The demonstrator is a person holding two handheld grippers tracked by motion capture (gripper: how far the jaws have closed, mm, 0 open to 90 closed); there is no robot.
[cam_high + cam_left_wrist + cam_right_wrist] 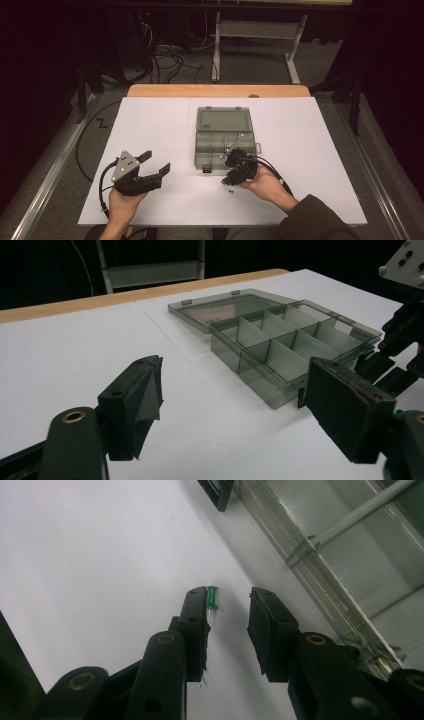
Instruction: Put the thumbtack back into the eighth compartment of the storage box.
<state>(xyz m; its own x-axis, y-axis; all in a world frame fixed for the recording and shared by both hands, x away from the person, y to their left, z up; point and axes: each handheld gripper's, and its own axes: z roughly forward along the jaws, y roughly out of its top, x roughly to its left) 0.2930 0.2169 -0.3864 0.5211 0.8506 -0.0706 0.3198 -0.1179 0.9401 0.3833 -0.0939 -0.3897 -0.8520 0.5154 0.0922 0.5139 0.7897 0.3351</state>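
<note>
On the white bench (150, 120), near its front edge, a green pushpin (212, 598) lies against one pad of the right hand-held gripper (227, 605), whose jaws stand apart, beside the compartment box (220, 145). The left hand-held gripper (152, 162) is spread wide.

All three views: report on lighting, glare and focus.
High view: table brightly lit, surroundings dark, slightly soft. Left gripper view: near jaws blurred, box sharper, its lid faintly reflective. Right gripper view: pushpin fairly sharp beside one jaw, box walls glare bright.
</note>
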